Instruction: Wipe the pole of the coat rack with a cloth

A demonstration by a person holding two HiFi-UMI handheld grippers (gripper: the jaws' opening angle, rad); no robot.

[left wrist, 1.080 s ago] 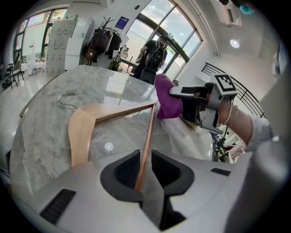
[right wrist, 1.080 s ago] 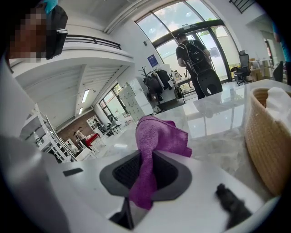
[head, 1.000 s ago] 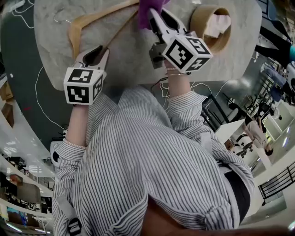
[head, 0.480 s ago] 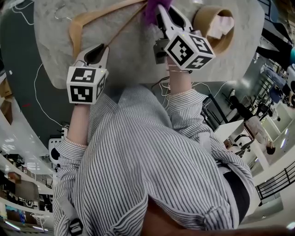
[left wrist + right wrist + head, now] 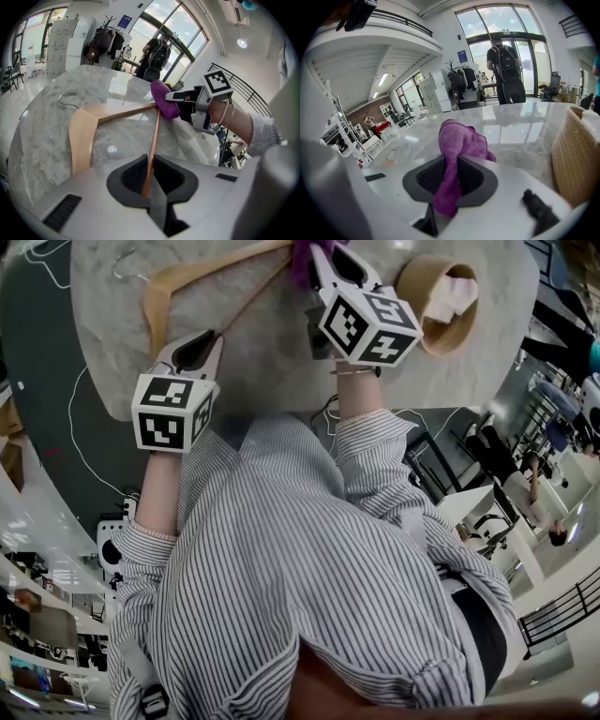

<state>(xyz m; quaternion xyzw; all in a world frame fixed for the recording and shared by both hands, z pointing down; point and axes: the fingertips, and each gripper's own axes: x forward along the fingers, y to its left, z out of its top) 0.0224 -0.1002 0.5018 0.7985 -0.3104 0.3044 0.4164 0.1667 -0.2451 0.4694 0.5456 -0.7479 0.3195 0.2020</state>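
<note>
L gripper (image 5: pixel 150 183): jaws clenched on thin wooden bar (image 5: pixel 153 136) of coat hanger (image 5: pixel 82 136); bar runs straight ahead from jaws. Hanger lies flat on marble table (image 5: pixel 33 140), its metal hook (image 5: pixel 68 96) ahead-left. R gripper (image 5: pixel 449 187): jaws clamped on purple cloth (image 5: pixel 457 138). Cloth is bunched just ahead of jaw tips and touches far end of bar, per L gripper view. Wicker basket (image 5: pixel 574 154) sits right of R gripper, apart from cloth.
</note>
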